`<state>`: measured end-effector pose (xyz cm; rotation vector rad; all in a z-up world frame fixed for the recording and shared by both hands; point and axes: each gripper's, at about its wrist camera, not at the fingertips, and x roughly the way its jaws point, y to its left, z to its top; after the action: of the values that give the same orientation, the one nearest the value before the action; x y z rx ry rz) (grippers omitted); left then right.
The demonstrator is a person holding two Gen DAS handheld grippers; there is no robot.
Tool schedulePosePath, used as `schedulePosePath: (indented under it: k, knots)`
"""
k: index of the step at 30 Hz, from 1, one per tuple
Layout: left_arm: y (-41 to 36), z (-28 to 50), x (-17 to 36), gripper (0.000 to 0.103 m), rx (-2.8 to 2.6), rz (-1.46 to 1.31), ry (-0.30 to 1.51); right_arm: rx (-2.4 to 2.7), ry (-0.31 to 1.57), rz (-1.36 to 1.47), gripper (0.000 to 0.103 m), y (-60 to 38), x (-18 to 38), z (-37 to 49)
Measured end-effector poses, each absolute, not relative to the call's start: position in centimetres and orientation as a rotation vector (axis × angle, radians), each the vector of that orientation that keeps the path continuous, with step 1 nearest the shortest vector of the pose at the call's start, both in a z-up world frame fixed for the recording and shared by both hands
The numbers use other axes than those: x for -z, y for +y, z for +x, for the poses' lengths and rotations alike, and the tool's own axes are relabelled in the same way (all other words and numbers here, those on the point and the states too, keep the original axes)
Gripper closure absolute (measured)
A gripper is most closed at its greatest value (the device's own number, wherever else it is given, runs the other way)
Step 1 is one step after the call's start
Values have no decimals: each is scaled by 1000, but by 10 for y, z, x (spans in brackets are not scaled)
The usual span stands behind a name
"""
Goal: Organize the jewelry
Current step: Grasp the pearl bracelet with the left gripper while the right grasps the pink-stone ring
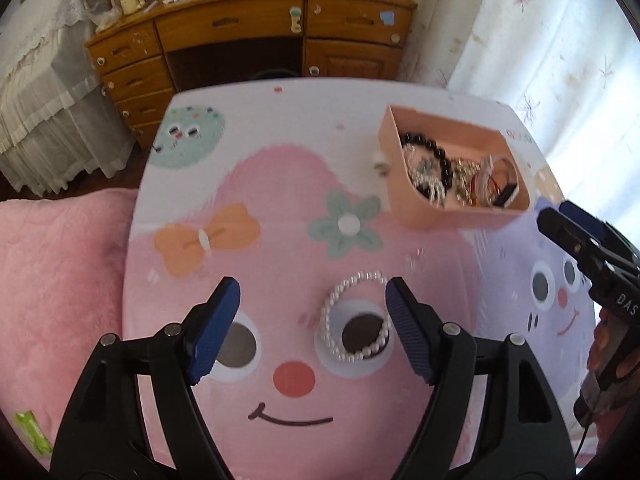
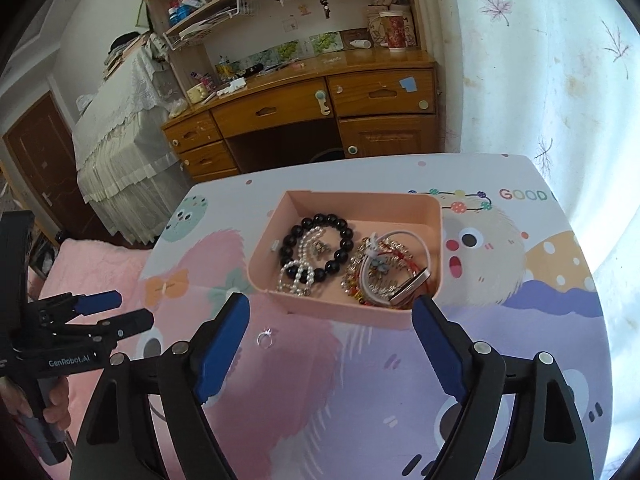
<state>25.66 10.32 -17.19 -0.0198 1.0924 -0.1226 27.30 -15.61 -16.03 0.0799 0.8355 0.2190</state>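
A white pearl bracelet (image 1: 354,316) lies flat on the cartoon-printed table (image 1: 280,184), just in front of my open left gripper (image 1: 312,300) and close to its right finger. A pink tray (image 1: 448,212) at the back right holds a black bead bracelet (image 2: 320,246), pearl strands and several other pieces; it also shows in the right wrist view (image 2: 344,308). A small silver ring (image 2: 266,336) lies on the table before the tray. My right gripper (image 2: 332,312) is open and empty, hovering near the tray's front wall. The left gripper also shows at the left of the right wrist view (image 2: 120,312).
A wooden desk (image 1: 256,36) with drawers stands beyond the table. A pink blanket (image 1: 56,288) lies left of the table. Curtains (image 2: 540,60) hang at the right. The right gripper's body (image 1: 592,256) reaches in from the right edge.
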Motion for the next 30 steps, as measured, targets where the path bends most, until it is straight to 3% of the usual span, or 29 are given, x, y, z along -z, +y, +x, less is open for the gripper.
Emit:
schedulePosePath:
  k: [10,25,30]
  knots:
    - [82,244,213,30,293,-6,1141,-385,776,-270,21,-92,213,244]
    - [55,255,251,30,318,124,1111,-512,781,-470,54,-42,278,258]
    - [50,255,251,42,326,174,1066,-505,796,-446,58,-42,279,274]
